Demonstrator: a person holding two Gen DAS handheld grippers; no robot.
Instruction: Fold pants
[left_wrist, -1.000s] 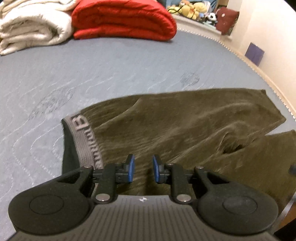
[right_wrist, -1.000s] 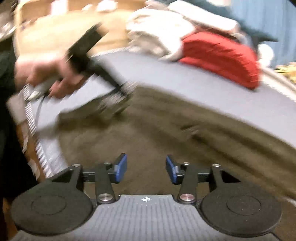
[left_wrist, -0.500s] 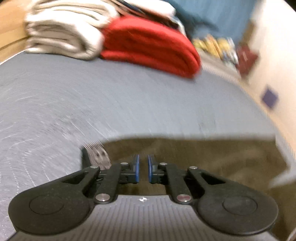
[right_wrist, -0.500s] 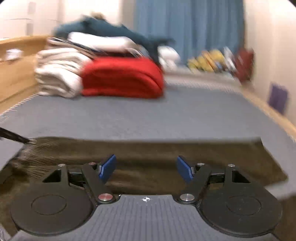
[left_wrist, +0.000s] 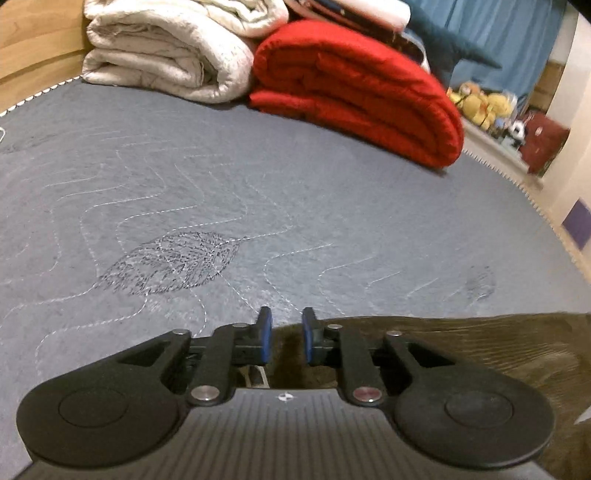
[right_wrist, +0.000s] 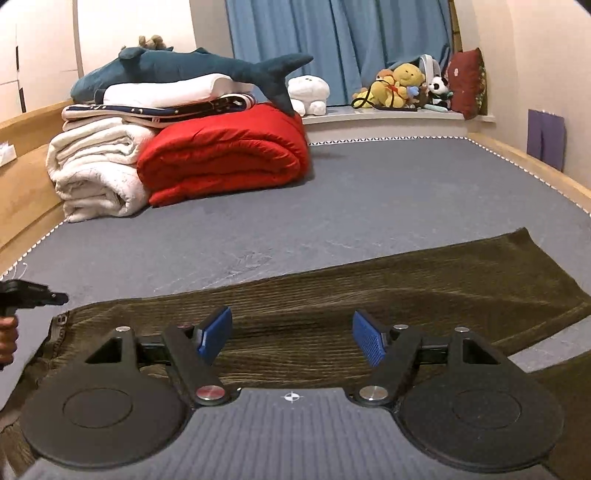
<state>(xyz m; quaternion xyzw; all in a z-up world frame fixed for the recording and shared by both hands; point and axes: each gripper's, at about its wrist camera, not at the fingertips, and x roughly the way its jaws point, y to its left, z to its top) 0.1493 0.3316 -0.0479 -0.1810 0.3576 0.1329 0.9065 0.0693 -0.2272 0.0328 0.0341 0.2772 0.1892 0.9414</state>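
Gaping wide, the right claw (right_wrist: 291, 338) hovers empty just above the pants (right_wrist: 369, 295), which lie flat on the bed (right_wrist: 369, 199) ahead of it. The left claw (left_wrist: 284, 334) stands narrowly parted at the waistband end; whether it pinches cloth, I cannot tell. Soft, limp corduroy probably drapes and sags; hems and waistband look like the best holds.

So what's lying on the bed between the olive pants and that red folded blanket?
Nothing: in the right wrist view, only bare grey mattress stretches from the pants to the red blanket.
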